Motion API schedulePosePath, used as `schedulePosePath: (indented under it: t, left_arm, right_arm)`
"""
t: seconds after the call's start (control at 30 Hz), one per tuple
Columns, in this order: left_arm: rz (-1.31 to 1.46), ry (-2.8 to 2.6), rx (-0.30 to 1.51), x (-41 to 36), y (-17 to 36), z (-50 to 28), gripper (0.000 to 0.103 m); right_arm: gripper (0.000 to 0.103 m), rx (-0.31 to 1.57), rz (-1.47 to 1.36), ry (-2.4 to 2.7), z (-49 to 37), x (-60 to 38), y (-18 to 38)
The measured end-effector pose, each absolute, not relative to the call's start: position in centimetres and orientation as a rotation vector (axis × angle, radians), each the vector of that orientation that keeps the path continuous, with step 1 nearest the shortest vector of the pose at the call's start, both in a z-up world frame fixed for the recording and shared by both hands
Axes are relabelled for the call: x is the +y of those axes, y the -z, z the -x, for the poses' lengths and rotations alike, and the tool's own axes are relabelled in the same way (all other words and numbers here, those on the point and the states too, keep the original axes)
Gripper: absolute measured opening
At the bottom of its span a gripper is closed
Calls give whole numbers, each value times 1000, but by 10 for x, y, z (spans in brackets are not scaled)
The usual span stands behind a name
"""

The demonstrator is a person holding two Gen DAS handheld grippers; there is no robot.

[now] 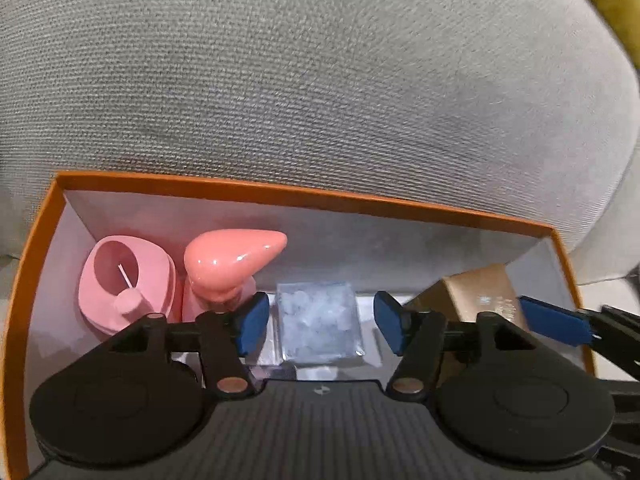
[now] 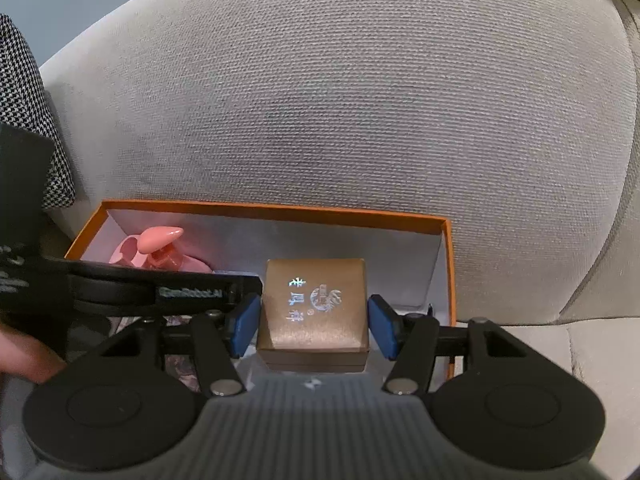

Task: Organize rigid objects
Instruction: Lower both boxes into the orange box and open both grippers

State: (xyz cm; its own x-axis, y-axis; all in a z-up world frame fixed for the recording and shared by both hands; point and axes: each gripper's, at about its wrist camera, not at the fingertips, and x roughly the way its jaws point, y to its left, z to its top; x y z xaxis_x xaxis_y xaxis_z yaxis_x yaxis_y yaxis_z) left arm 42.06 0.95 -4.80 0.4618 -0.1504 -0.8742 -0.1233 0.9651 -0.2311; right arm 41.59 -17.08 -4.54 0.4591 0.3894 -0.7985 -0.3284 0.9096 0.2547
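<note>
An orange box with a white inside lies on a grey sofa; it also shows in the right wrist view. In it lie a pink ring-shaped holder, a glossy pink drop-shaped piece and a clear packet of white bits. My left gripper is open over the packet, empty. My right gripper has its blue pads at both sides of a small gold box with shiny lettering, over the orange box's right end. The gold box also shows in the left wrist view.
The grey sofa cushion rises behind the orange box. A black-and-white checked cloth lies at the left. Something yellow sits at the top right. The left gripper's arm crosses the right wrist view.
</note>
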Motion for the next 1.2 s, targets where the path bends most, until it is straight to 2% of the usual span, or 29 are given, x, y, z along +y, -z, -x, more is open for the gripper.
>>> schedulePosePath:
  t: [0.27, 0.47, 0.6, 0.67, 1.03, 1.2]
  left_arm:
    - [337, 49, 1120, 43, 27, -397, 67]
    - [248, 91, 1166, 64, 19, -385, 63]
    - [196, 112, 1202, 58, 23, -380, 63]
    - [194, 129, 1211, 57, 27, -376, 59]
    - [148, 174, 1213, 44, 34, -372, 59]
    - [146, 174, 1211, 39, 39, -373, 58]
  right_arm:
    - [60, 998, 28, -456, -409, -138, 51]
    - [60, 1077, 20, -347, -423, -124, 66]
    - [60, 1123, -39, -320, -436, -119, 74]
    - [60, 1125, -50, -335, -439, -113, 77]
    - [61, 1139, -21, -410, -436, -99, 82]
    - [65, 1125, 62, -482, -430, -105, 72]
